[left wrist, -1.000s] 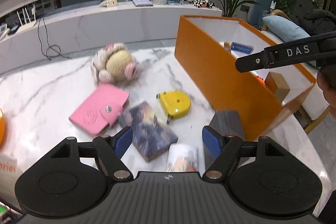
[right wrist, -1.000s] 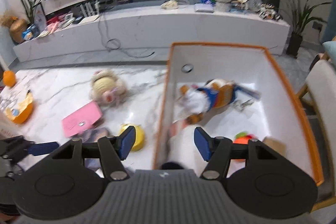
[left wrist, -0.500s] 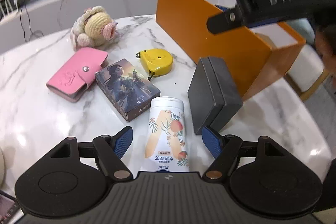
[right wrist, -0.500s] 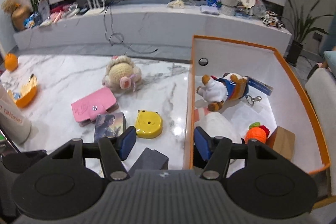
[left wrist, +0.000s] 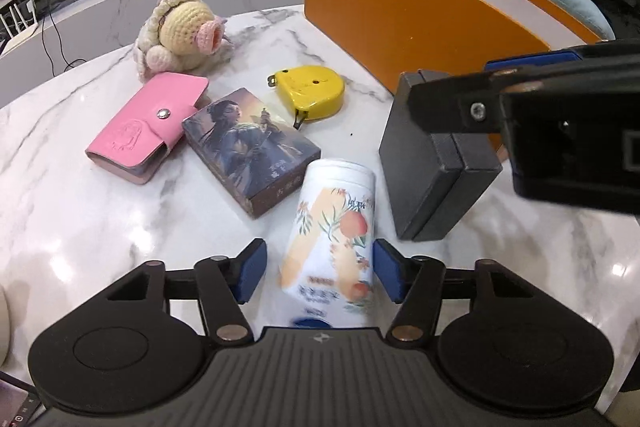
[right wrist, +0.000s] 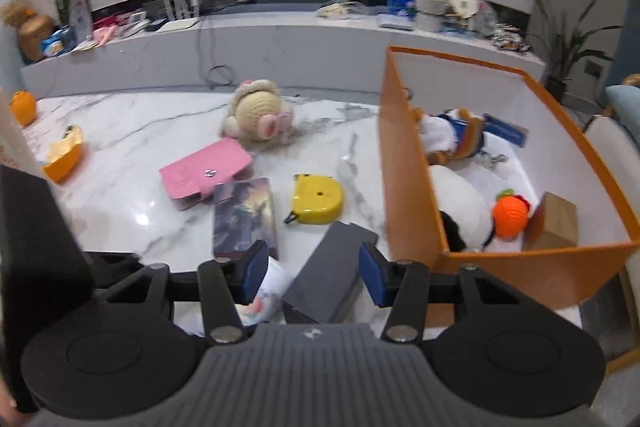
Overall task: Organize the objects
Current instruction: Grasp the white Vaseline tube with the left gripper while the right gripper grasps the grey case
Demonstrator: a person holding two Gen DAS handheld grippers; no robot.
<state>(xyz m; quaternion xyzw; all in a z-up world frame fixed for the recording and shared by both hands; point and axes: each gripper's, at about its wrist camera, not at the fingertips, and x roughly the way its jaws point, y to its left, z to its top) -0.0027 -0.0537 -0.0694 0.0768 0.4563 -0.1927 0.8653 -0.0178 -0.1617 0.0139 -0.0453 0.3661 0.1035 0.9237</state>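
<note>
Left wrist view: the white canister (left wrist: 332,227) lies on the marble surface (left wrist: 80,211) between the closing left tongs (left wrist: 320,271), seemingly not yet pinched; squeeze it mid-body. Right tongs (right wrist: 314,273) are closing around the grey case (right wrist: 328,267) beside the canister, crowding it; orange box (right wrist: 408,187) beyond.

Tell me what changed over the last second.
The right claw swung from over the orange box to the grey case, closing. The left claw came down around the lying white bottle, also closing; its right pad looks on the bottle. Nothing else moved.
</note>
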